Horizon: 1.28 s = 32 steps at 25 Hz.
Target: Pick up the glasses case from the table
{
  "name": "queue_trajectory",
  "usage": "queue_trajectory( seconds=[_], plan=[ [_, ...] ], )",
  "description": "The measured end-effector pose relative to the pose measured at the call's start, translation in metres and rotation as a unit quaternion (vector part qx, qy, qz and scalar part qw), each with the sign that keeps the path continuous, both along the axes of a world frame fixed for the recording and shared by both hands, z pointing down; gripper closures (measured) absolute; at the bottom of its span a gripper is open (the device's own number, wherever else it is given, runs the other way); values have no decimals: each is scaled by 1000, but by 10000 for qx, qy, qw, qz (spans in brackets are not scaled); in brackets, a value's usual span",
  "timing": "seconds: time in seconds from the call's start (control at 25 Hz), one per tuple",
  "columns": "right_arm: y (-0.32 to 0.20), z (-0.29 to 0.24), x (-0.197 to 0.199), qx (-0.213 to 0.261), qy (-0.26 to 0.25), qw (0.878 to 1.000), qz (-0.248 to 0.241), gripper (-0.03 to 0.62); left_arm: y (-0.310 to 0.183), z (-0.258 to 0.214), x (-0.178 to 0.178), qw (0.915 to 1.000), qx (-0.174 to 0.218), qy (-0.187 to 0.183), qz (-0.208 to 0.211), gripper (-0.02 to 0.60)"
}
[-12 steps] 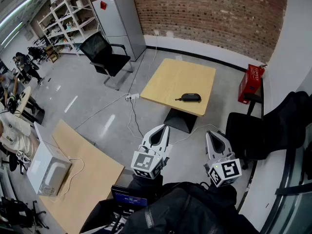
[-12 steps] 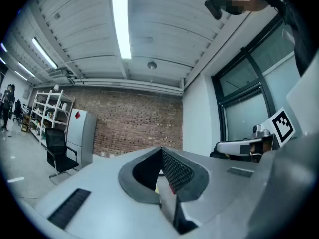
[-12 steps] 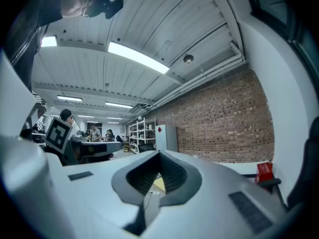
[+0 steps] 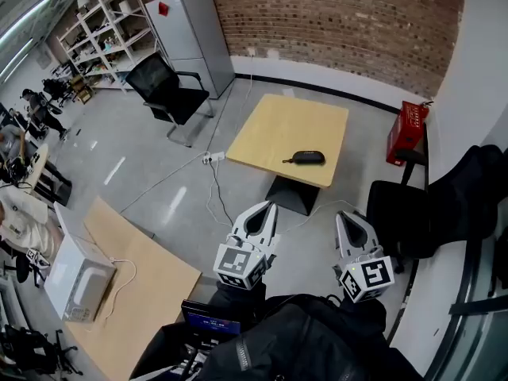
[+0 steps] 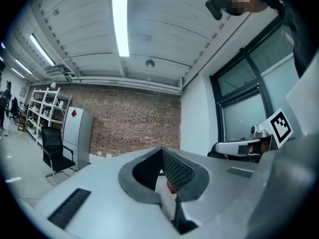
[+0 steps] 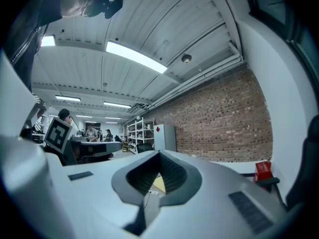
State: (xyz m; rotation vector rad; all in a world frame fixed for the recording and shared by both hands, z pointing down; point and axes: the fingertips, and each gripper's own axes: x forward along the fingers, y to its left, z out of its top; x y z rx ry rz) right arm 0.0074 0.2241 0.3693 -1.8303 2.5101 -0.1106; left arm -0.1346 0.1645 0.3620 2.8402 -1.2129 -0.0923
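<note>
Glasses case (image 4: 308,158) (closed) on table (image 4: 274,129)

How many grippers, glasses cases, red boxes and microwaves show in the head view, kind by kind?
Grippers: 2 (left gripper, right gripper)
Glasses case: 1
Red box: 1
Microwave: 1
Total: 5
</note>
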Motion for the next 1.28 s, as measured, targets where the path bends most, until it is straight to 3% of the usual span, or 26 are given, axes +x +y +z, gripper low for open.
queue_trajectory(
  seconds=[0.68, 1.28],
  plan=[
    [-8, 6, 16, -56, -130, 9999, 90, 589, -7, 5, 14, 9999, -74, -30, 70, 583],
    [1, 26, 50, -264, -241, 9994, 1, 589, 2, 25, 54, 9992, -320, -213, 86, 583]
  ],
)
